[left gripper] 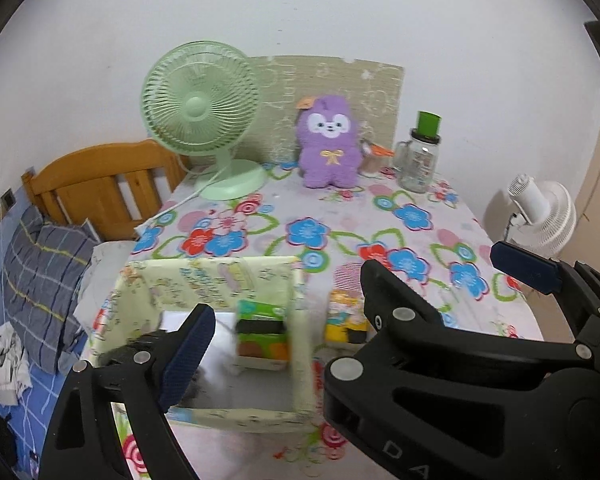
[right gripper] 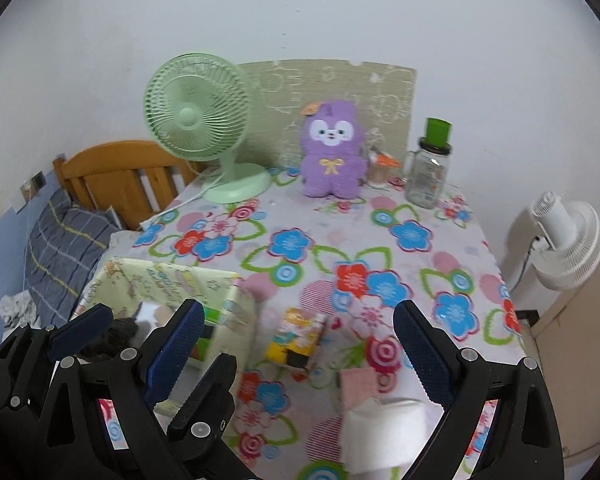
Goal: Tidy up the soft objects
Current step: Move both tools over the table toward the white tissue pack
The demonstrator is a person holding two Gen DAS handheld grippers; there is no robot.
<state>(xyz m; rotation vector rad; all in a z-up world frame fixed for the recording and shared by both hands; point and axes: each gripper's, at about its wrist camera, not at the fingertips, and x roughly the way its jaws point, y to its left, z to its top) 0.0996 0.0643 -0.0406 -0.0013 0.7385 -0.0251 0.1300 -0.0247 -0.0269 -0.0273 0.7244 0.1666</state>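
A plain white wall (left gripper: 340, 8) runs behind everything, evenly lit, with no strong shadows. Against it stands the tabletop (left gripper: 340, 216), covered in a cloth of blue, red and green flowers. Taking that tabletop as the landmark: at its far edge a pale patterned board (left gripper: 340, 88) leans on the wall, with a green desk fan (left gripper: 200, 100) standing on the far left corner. Left of the tabletop is a wooden bed headboard (left gripper: 100, 176), and below it a grey plaid pillow (left gripper: 40, 280) on blue checked bedding (left gripper: 28, 412). Right of the tabletop, 1 white fan (right gripper: 568, 244) stands lower down, beside a beige panel (right gripper: 580, 320).
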